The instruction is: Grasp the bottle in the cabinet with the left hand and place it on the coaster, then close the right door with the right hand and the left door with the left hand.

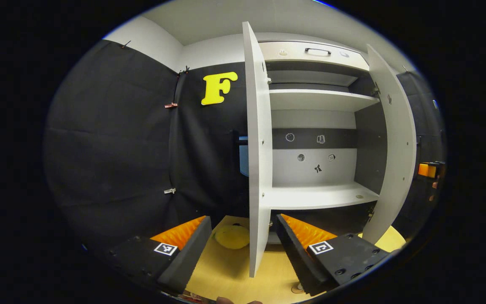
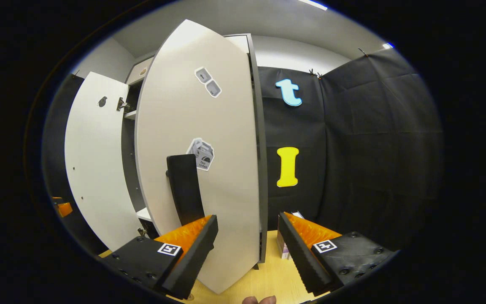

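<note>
**A:** How far along are you?

**B:** By my reading the bottle step is done and both doors are left. The grey cabinet's lower shelf (image 1: 319, 196) lies bare straight beyond your left gripper (image 1: 243, 218), and the shelf above it is bare too.

**A:** So where is the bottle?

**B:** I cannot tell. The round yellow coaster (image 1: 231, 236) lies on the pale wooden table (image 1: 226, 274) just past your left gripper's left finger. The edge of the tall white left door (image 1: 257, 147) covers its far side. A pale shape just behind that edge may be the bottle, but it is too hidden to say.

**A:** And the jaws?

**B:** Both pairs stand apart and hold nothing. The left door stands edge-on between your left jaws, wide open.

**A:** The right side?

**B:** The white right door (image 2: 201, 139) stands ajar, its outer face toward your right gripper (image 2: 248, 216). Its lower corner is between the 2 fingers and its black bar handle (image 2: 184, 190) is just above the left finger.

**A:** So what remains?

**B:** 2 closings, I judge: the right door with your right hand, then the left door with your left.
</note>
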A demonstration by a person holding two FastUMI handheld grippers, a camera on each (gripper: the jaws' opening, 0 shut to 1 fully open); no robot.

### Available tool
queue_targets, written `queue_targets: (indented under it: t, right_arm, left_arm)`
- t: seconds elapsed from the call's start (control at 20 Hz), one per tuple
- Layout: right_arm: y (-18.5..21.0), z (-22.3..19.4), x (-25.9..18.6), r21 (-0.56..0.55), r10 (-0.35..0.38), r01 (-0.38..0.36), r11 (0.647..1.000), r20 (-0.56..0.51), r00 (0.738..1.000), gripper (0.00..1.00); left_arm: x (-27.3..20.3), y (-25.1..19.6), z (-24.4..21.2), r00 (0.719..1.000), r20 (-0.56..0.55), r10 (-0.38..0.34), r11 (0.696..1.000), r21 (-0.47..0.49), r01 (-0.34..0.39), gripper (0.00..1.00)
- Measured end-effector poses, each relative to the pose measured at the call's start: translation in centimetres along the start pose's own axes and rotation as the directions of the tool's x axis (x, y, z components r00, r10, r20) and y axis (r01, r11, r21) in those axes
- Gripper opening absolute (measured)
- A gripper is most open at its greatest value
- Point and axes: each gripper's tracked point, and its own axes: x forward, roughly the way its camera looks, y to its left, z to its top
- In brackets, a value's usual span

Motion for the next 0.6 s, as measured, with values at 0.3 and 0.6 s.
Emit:
queue_targets:
  t: [0.3, 0.6]
  right_arm:
    - [3.9, -0.4, 2.1, -0.007, 0.065, -0.065, 0.998, -0.003, 0.998, 0.98]
    - [6.2, -0.9, 4.5, 0.007, 0.082, -0.082, 0.997, -0.006, 0.997, 0.98]
  left_arm:
    - [0.1, 1.2, -0.2, 1.000, -0.003, 0.009, 1.000, 0.000, -0.009, 0.97]
    - [0.7, 2.9, -0.6, 1.000, -0.007, 0.023, 1.000, -0.007, -0.023, 0.97]
